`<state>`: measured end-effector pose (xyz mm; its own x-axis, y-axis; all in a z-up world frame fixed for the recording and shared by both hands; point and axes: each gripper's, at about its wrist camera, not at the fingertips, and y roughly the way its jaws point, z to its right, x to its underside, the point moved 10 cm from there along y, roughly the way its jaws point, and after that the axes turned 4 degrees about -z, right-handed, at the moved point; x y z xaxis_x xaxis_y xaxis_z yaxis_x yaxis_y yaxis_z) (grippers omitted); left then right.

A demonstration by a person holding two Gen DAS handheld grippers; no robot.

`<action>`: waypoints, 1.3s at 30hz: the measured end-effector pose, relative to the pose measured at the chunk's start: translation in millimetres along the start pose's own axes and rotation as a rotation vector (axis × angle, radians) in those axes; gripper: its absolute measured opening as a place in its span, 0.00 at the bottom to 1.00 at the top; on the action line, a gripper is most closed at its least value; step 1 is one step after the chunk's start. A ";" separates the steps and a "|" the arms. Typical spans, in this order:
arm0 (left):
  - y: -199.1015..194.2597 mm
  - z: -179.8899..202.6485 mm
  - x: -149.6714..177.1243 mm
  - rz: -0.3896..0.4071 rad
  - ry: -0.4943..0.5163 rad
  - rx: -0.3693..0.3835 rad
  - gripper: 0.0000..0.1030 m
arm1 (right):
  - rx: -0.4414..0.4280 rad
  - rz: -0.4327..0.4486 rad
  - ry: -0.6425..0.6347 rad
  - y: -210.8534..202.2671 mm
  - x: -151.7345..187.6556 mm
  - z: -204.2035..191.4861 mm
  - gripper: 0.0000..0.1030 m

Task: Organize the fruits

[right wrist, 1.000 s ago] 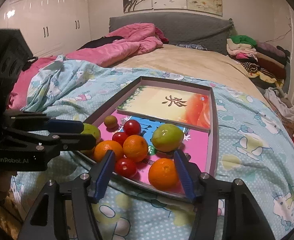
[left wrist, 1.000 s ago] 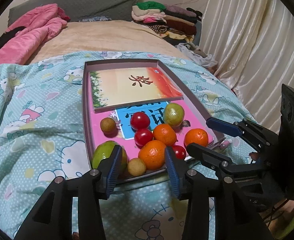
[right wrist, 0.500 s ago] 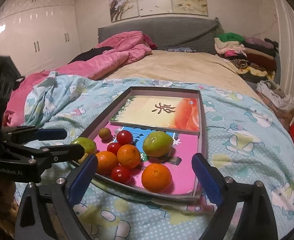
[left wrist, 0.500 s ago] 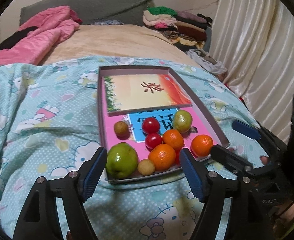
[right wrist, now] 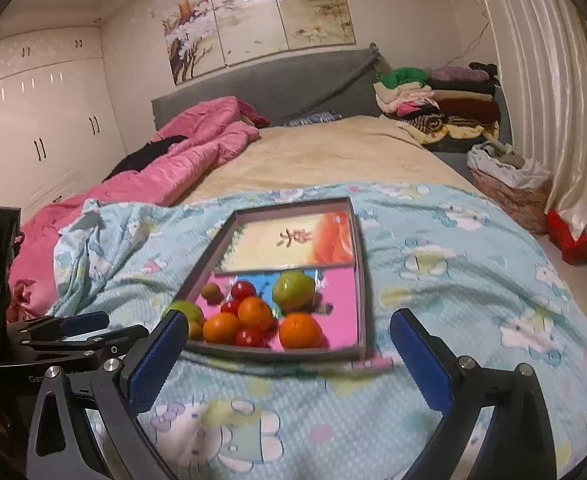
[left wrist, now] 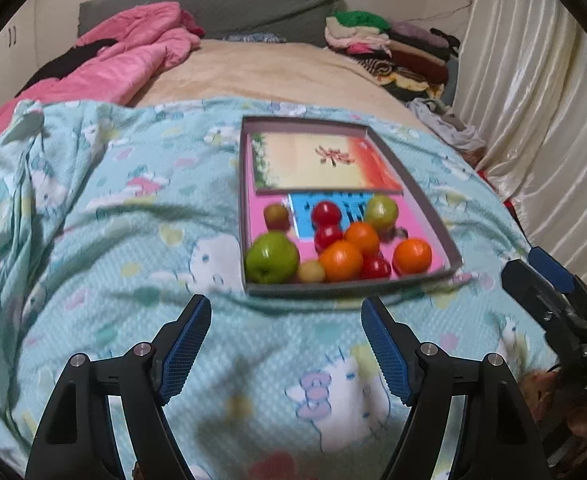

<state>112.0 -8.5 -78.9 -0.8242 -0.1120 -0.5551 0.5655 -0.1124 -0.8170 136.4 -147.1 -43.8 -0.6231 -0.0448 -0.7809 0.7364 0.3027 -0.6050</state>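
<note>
Shallow grey cardboard tray (left wrist: 413, 188) on the blue cartoon blanket (left wrist: 133, 220); at its near edge three oranges (left wrist: 340, 261), three red tomatoes (left wrist: 326, 213), two green apples (left wrist: 271, 258), two small brownish fruits (left wrist: 276, 216). Left gripper (left wrist: 285, 344) and right gripper (right wrist: 289, 354): jaws just opened, wide apart, nothing between.

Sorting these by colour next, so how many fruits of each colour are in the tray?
Orange: 3
Red: 3
Green: 2
Small brownish-yellow: 2
Total: 10 fruits in the tray
</note>
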 end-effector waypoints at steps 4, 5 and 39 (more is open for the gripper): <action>0.2 4.1 15.0 -0.033 -0.002 0.001 0.76 | 0.040 -0.051 -0.013 1.6 18.8 -1.9 0.99; -0.5 4.2 17.2 -0.036 -0.004 -0.002 0.76 | 0.048 -0.055 -0.020 0.0 22.4 -2.9 0.99; -7.1 -1.1 30.1 -0.005 -0.012 -0.044 0.76 | 0.070 -0.032 -0.066 -9.0 37.9 -9.6 0.99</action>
<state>83.1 -10.0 -89.9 -0.8264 -0.1238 -0.5493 0.5594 -0.0695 -0.8260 103.7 -142.4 -66.4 -0.6293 -0.1168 -0.7683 0.7346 0.2333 -0.6371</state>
